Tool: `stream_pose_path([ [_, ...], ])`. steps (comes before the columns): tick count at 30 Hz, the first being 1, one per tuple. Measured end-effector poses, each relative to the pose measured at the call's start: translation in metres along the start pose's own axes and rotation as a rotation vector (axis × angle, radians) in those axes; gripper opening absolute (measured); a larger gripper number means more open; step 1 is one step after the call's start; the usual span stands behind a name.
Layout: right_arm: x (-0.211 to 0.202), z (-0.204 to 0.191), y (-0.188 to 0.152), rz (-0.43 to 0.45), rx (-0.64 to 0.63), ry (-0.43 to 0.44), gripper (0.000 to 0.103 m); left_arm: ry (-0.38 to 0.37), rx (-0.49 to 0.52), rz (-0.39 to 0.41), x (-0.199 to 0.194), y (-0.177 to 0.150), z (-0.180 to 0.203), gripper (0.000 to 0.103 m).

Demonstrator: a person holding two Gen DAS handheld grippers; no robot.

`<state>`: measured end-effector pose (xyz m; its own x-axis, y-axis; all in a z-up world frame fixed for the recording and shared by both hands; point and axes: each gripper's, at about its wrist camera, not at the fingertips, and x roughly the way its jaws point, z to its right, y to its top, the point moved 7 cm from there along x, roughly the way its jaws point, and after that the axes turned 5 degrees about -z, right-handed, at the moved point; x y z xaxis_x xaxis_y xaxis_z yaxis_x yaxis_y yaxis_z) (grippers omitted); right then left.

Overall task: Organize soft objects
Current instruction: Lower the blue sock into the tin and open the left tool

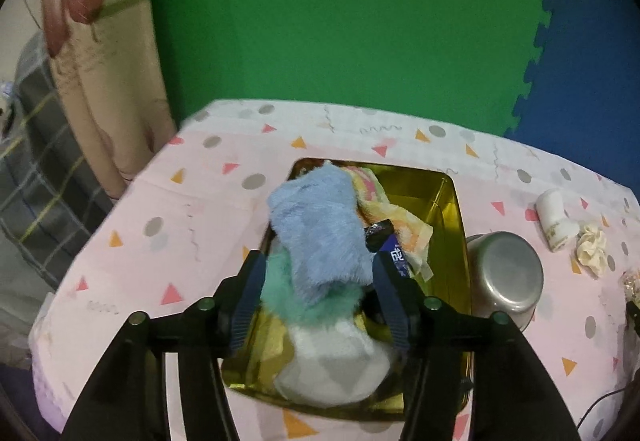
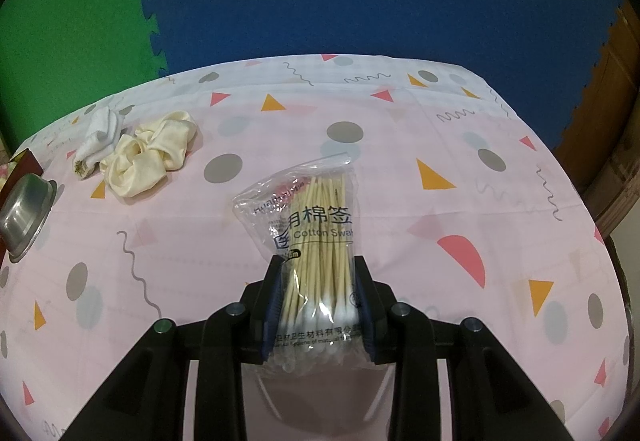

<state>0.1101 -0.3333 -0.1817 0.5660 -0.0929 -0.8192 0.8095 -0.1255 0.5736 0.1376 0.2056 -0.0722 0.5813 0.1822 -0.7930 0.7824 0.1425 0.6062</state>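
Observation:
A fluffy sock [image 1: 320, 241], blue, teal and white along its length, lies in the open gold tin [image 1: 448, 233]. My left gripper [image 1: 317, 261] is open above the tin, its fingers on either side of the sock's middle. A yellow-pink cloth [image 1: 404, 213] and a dark packet [image 1: 380, 233] lie in the tin beside the sock. My right gripper [image 2: 318, 265] is shut on a clear bag of cotton swabs [image 2: 316, 209], held over the table. A cream scrunchie [image 2: 148, 157] and a rolled white cloth [image 2: 100, 137] lie at the far left of the right wrist view.
An upturned steel bowl [image 1: 508, 277] stands right beside the tin, also seen as the steel bowl [image 2: 24, 217]. The table wears a pink patterned cloth [image 2: 400, 161]. Green and blue foam mats [image 1: 320, 21] back it, and a curtain [image 1: 92, 81] hangs at the left.

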Motion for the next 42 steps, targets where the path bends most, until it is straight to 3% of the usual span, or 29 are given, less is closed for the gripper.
stream_pose_path([
  [7, -0.001, 0.0, 0.0, 0.0, -0.002, -0.001, 0.034, 0.05, -0.047, 0.036, -0.022, -0.021, -0.005, 0.06],
  [27, -0.016, -0.019, 0.003, 0.006, 0.017, -0.008, 0.03, 0.136, -0.126, 0.026, -0.014, -0.058, -0.038, 0.075],
  [33, -0.045, -0.06, 0.021, 0.053, -0.017, 0.054, 0.03, 0.149, -0.114, 0.019, -0.012, -0.06, -0.042, 0.076],
  [42, -0.079, -0.173, 0.043, 0.076, -0.145, 0.228, 0.03, 0.168, -0.112, 0.022, -0.013, -0.06, -0.045, 0.079],
])
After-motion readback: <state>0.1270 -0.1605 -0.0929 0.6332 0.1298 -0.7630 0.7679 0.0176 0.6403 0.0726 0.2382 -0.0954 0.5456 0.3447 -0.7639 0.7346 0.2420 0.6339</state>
